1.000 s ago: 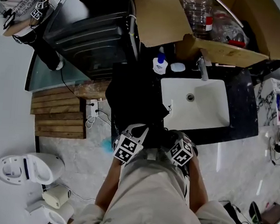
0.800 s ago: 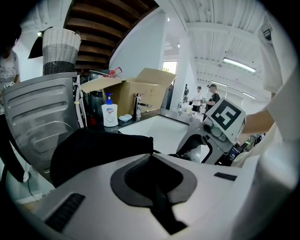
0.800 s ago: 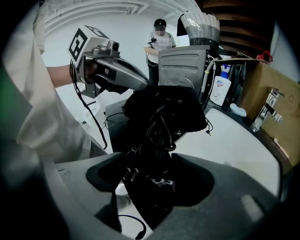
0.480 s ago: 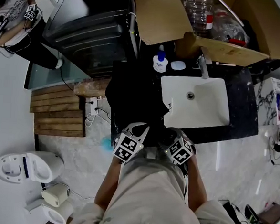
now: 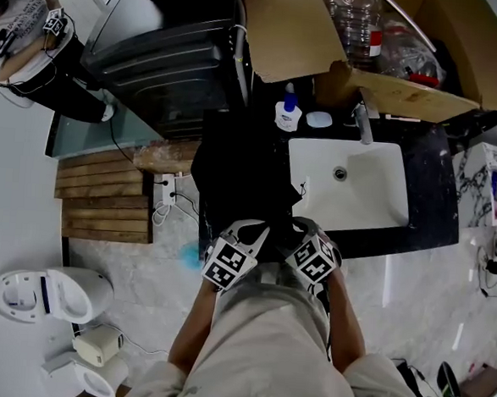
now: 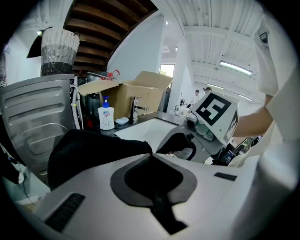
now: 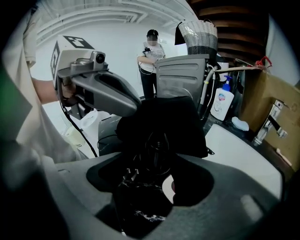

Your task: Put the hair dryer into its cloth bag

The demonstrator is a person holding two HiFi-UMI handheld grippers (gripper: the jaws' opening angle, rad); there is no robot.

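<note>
The black cloth bag [image 5: 242,172] lies on the dark counter, left of the sink. My left gripper [image 5: 248,233] is shut on the bag's near edge, and the black cloth [image 6: 93,150] spreads ahead of its jaws [image 6: 152,161]. My right gripper [image 5: 301,233] sits just to the right, shut on the black hair dryer [image 7: 140,199]. The dryer's coiled cord and plug prongs [image 7: 129,175] show between the jaws. The bag [image 7: 166,117] hangs right in front of the dryer. In the left gripper view the right gripper [image 6: 185,143] carries the dryer's dark body next to the bag's edge.
A white sink basin [image 5: 347,188] with a faucet [image 5: 362,122] lies right of the bag. A soap bottle [image 5: 287,113] and an open cardboard box [image 5: 393,76] stand behind. A dark appliance [image 5: 169,61] is at the back left, a person [image 5: 32,17] beyond it.
My right gripper has edged forward and slightly up with the hair dryer, closer to the bag. The left gripper has stayed put on the bag.
</note>
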